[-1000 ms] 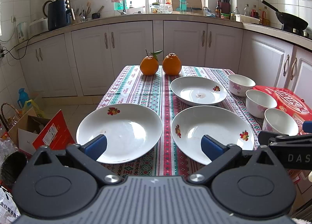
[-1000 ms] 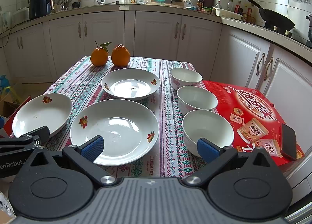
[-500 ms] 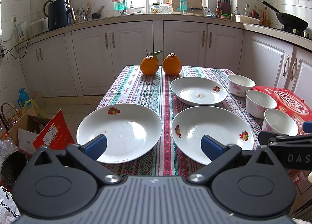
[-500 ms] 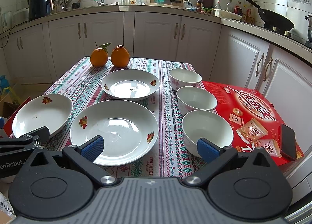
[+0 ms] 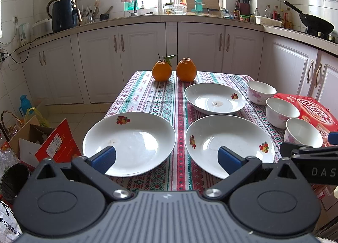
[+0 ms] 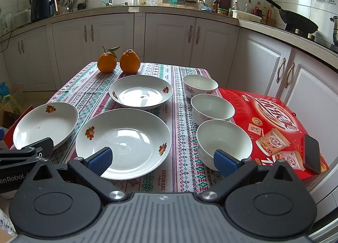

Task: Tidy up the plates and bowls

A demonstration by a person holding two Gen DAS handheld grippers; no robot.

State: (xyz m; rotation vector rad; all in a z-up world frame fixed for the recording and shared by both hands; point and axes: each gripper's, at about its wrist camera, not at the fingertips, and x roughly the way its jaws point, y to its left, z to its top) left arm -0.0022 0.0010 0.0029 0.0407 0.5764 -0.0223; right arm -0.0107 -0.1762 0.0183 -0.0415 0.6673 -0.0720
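Note:
Three white plates with fruit prints lie on the patterned tablecloth: a near left plate [image 5: 131,141] [image 6: 45,123], a near middle plate [image 5: 229,143] [image 6: 124,141] and a far plate [image 5: 214,101] [image 6: 141,91]. Three white bowls stand in a row on the right: far bowl [image 6: 200,85], middle bowl [image 6: 212,108], near bowl [image 6: 224,140] [image 5: 303,133]. My left gripper [image 5: 166,158] is open and empty, above the table's near edge between the two near plates. My right gripper [image 6: 162,157] is open and empty, between the middle plate and the near bowl.
Two oranges [image 5: 174,69] sit at the table's far end. A red gift box [image 6: 272,124] with a black phone [image 6: 312,154] on it lies right of the bowls. Cartons and a bin [image 5: 12,177] stand on the floor at the left. Cabinets line the back.

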